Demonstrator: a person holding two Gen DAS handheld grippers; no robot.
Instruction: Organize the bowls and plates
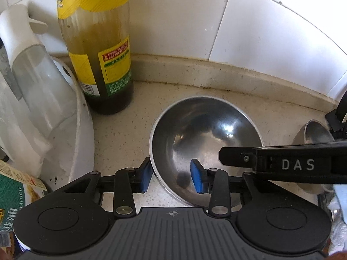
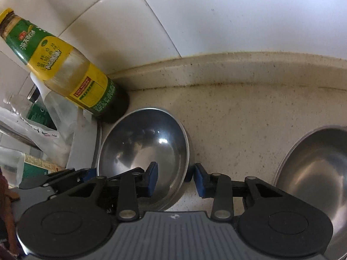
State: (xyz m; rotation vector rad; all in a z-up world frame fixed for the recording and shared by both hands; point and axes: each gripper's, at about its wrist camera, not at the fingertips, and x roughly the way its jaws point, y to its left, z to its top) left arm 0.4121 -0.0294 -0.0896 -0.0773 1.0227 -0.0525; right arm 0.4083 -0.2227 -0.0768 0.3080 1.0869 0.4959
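Left gripper (image 1: 170,178): jaws standing apart, straddling the near-left rim of the round stainless-steel bowl (image 1: 203,143); blue pads (image 1: 144,177) not visibly pressing, nothing clamped. Right gripper (image 2: 175,178): jaws likewise parted, straddling the same bowl's opposite rim, one blue pad (image 2: 151,178) sitting inside it, one outside. Bowl resting on the speckled beige countertop (image 2: 238,125), directly ahead of both tools. Second steel bowl (image 2: 314,173) lying right of the right gripper. Yellow-labelled glass sauce bottle (image 1: 97,49) standing beyond-left, against the white tiled wall (image 1: 249,26).
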